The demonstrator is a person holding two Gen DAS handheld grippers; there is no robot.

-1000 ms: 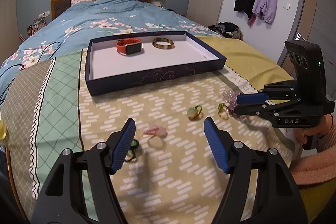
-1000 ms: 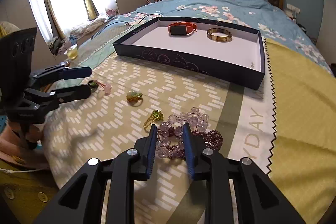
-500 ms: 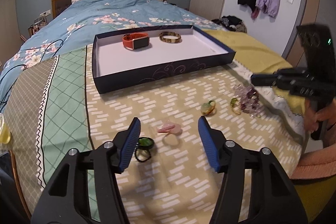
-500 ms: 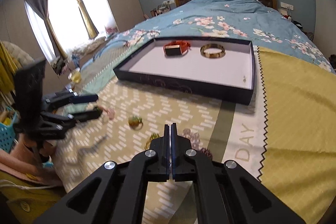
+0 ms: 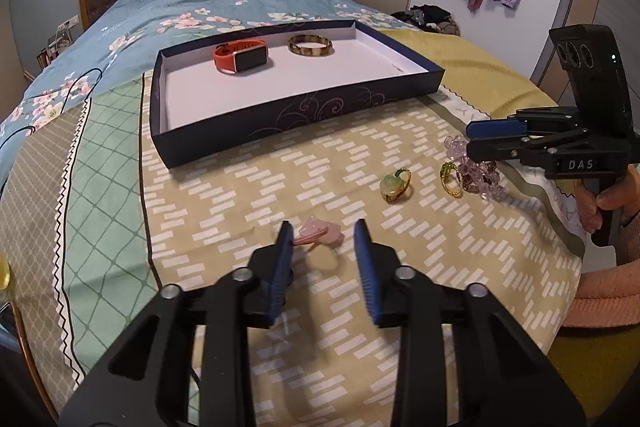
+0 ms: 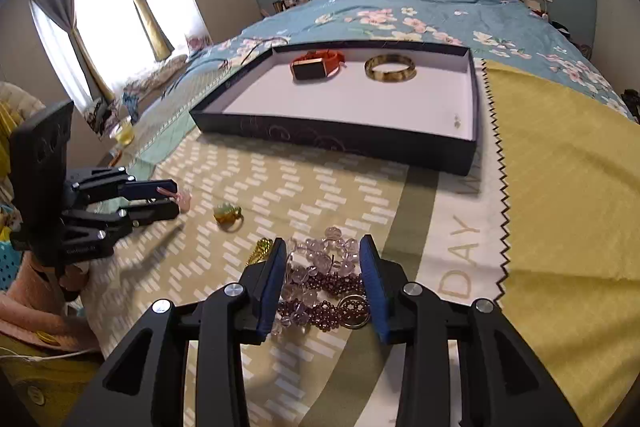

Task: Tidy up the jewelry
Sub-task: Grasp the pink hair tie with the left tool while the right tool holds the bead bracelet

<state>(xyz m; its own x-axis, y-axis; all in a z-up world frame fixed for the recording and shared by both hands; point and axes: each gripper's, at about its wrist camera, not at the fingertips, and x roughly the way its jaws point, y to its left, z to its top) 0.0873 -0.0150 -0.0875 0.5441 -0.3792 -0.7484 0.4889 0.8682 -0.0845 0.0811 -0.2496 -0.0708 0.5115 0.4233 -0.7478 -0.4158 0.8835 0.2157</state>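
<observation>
Left gripper [image 5: 323, 231], fingers parted to a moderate gap, low over the patterned bedspread [image 5: 240, 211]; a pink stone ring [image 5: 318, 231] lies at the fingertips, its stem touching the left finger, not clamped. Seen from the right wrist, the same gripper [image 6: 170, 198] sits at 9 o'clock with the pink ring [image 6: 183, 195] at its tips. Right gripper [image 6: 323, 255], fingers spread wide, straddles a heap of beaded bracelets [image 6: 324, 279], pale lilac crystal beads over dark garnet-coloured strands; whether the pads touch the beads cannot be told. In the left-wrist view this gripper [image 5: 472, 139] enters from 3 o'clock above the same bracelets [image 5: 476, 171]. Between the two grippers lie a pale green stone ring [image 5: 394, 185] and, just beside the bracelets, a gold ring set with green stones [image 5: 451, 179]. At 12 o'clock stands a shallow navy box lid with white interior [image 5: 288, 119], serving as tray; toward its far wall rest an orange-strapped smartwatch [image 5: 242, 57] and, at its 3 o'clock, a tortoiseshell bangle [image 5: 311, 45], apart from each other. A mustard cloth [image 6: 560, 195] covers the bed at 3 o'clock of the tray.
</observation>
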